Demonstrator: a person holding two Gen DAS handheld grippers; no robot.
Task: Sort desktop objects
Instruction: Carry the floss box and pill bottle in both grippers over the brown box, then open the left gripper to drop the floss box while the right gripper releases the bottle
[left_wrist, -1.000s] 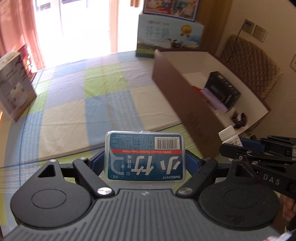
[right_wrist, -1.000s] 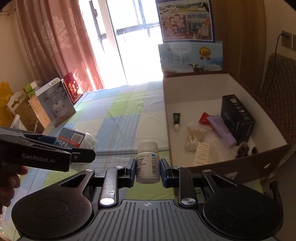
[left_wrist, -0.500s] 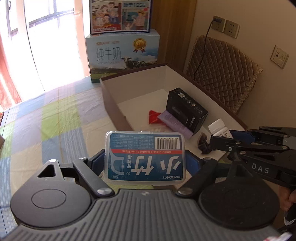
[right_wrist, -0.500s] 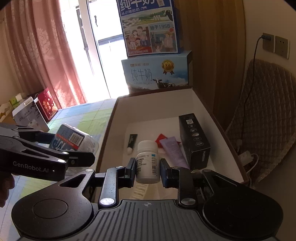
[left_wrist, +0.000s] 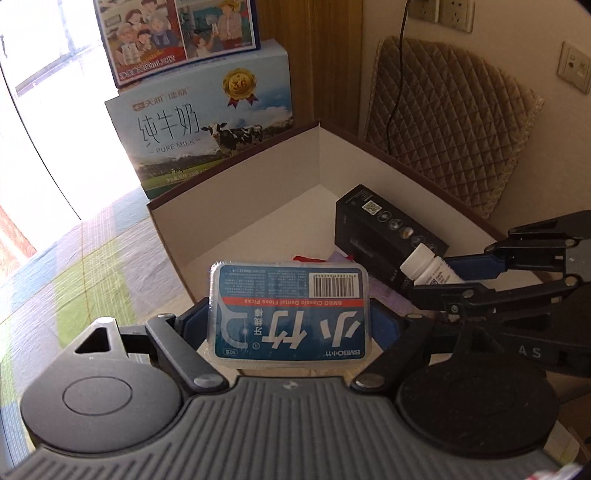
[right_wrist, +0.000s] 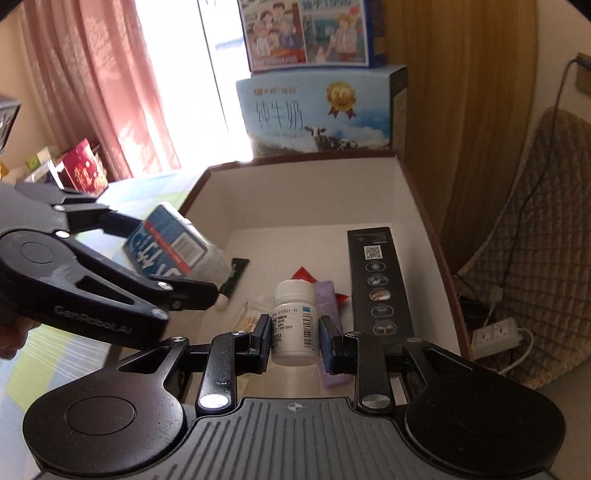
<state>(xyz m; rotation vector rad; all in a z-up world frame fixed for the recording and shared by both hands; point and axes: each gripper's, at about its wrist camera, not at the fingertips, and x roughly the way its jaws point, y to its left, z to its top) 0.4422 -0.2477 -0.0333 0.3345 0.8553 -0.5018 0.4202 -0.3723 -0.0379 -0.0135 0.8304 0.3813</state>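
Floss box (left_wrist: 289, 311) clamped in left gripper (left_wrist: 291, 325), pill bottle (right_wrist: 294, 322) pinched by right gripper (right_wrist: 294, 341), both hung over cardboard box (right_wrist: 406, 206).

The left wrist camera sits just behind the left tool (left_wrist: 290, 321), looking forward and slightly down along its fingers into the near corner of the open cardboard box (left_wrist: 236, 206), close above the box's edge. The right wrist camera sits just behind the right tool (right_wrist: 294, 334), looking down the length of the same box (right_wrist: 406, 192) from its near end, close over it. Both views share the box's inside, the black carton (left_wrist: 384, 229) (right_wrist: 378, 284) lying there, and the milk carton (left_wrist: 207, 122) (right_wrist: 314, 114) behind. Each view also catches the other tool: the right one enters the left view from the right edge, the left one (right_wrist: 177, 266) the right view from the left.
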